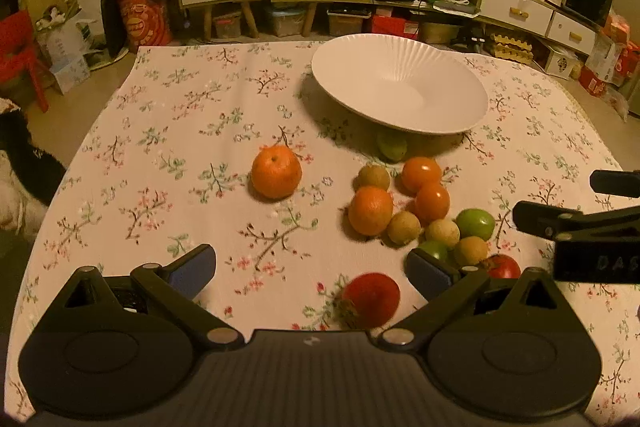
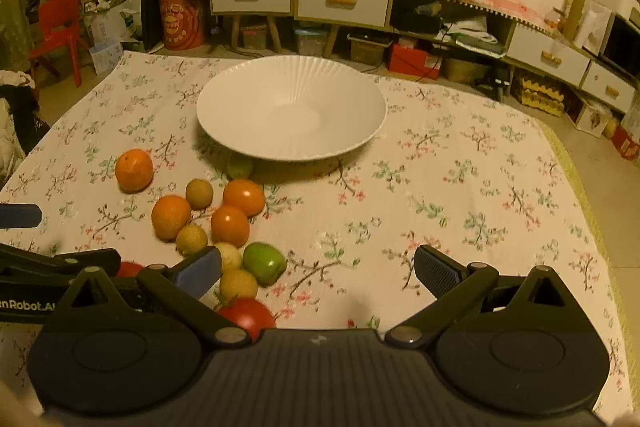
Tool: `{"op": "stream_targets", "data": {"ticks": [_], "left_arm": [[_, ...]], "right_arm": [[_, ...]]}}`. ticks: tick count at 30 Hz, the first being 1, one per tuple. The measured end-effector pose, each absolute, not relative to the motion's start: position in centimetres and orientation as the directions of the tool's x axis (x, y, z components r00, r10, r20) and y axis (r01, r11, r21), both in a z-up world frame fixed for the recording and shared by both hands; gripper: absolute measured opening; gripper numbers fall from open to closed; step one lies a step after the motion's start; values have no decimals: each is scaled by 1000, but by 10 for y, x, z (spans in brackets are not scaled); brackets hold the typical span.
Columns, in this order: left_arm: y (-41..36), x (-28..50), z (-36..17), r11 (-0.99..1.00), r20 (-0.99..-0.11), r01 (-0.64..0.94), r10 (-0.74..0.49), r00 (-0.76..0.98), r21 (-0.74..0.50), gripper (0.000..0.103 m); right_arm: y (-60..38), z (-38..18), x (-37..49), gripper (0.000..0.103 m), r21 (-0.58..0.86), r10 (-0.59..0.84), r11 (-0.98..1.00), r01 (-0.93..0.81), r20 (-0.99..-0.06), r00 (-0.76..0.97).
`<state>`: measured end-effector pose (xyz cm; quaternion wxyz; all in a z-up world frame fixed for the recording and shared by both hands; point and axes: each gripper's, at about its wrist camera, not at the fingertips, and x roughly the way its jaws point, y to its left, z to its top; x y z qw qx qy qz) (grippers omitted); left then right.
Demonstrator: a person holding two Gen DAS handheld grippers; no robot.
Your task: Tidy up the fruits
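Fruits (image 1: 416, 211) on tablecloth (image 1: 180, 131), both grippers (image 1: 310, 273) (image 2: 318, 273) low above, fingers spread, empty.

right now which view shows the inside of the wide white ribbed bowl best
The right wrist view: the wide white ribbed bowl sits centred, its whole empty inside visible. The left wrist view shows it off to the right and more obliquely.

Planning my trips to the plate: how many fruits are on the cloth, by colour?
Orange fruits: 4
Yellow-brown fruits: 4
Green fruits: 3
Red fruits: 2
Total: 13
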<state>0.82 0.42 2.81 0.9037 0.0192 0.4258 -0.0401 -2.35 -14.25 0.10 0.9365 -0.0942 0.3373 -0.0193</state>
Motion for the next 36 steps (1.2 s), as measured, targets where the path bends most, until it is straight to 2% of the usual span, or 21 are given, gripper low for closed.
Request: {"op": "stream_targets", "data": {"ticks": [12, 18, 21, 26, 30, 36], "left_arm": [[16, 32, 26, 983, -762, 167, -52, 645, 73, 100], [26, 42, 19, 980, -749, 191, -90, 657, 50, 100], [32, 46, 15, 979, -736, 201, -120, 666, 23, 100], [43, 58, 10, 982, -717, 187, -133, 684, -4, 94], [51, 65, 4, 985, -720, 167, -148, 678, -45, 86], [52, 65, -4, 984, -710, 175, -151, 688, -40, 78]], "right_arm": [[-159, 9, 4, 103, -117, -33, 991, -63, -674, 738], [-162, 3, 18, 101, -17, 88, 990, -143, -713, 696], [-164, -5, 23, 93, 24, 137, 985, -173, -726, 674], [-165, -16, 25, 71, 115, 240, 964, -239, -758, 606], [-169, -17, 23, 66, 155, 270, 959, -239, -760, 591], [-172, -18, 21, 57, 168, 268, 960, -223, -779, 568]]}}
